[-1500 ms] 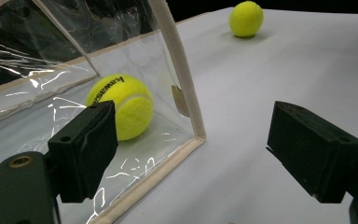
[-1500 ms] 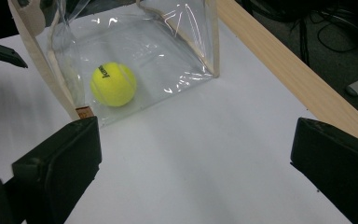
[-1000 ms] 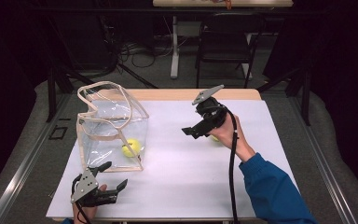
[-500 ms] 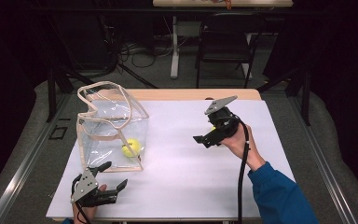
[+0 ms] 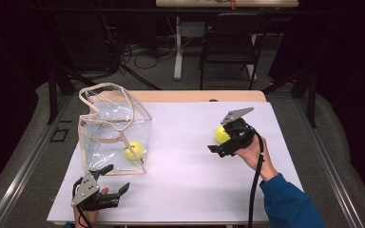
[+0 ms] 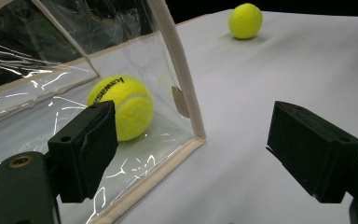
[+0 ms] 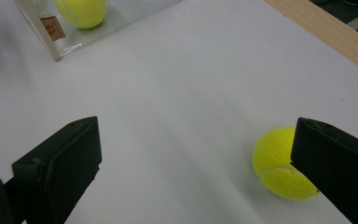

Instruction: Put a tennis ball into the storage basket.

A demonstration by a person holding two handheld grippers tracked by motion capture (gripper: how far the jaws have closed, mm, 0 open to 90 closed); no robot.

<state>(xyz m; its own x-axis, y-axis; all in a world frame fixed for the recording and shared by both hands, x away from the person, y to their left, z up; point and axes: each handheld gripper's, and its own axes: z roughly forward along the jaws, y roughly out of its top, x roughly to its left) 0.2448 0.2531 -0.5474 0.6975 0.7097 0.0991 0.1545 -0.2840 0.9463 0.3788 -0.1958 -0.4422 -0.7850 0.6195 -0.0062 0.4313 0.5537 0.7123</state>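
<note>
On the white table (image 5: 185,156), right of centre, lies the loose ball (image 5: 222,135), a yellow tennis ball just beside the right gripper (image 5: 218,149). That gripper's jaws stand wide apart and hold nothing; in the right gripper view the ball (image 7: 282,164) sits low by the right-hand jaw, not yet between the two. Judged by its felt nap and make, it should be light, springy and easy to grip but ready to roll; the best hold is across its widest part, jaws level with the middle, closed gently. Near the table's left edge stands the bag (image 5: 114,130), clear plastic with tan trim and handles, soft-walled and open at the top, with a second ball (image 5: 133,150) inside, resting by the near right corner. At the front left the left gripper (image 5: 111,183), also wide open and empty, hovers just before the bag's corner (image 6: 196,135). Bare tabletop separates the loose ball from the bag; the drooping handles (image 5: 107,97) could catch a jaw.
</note>
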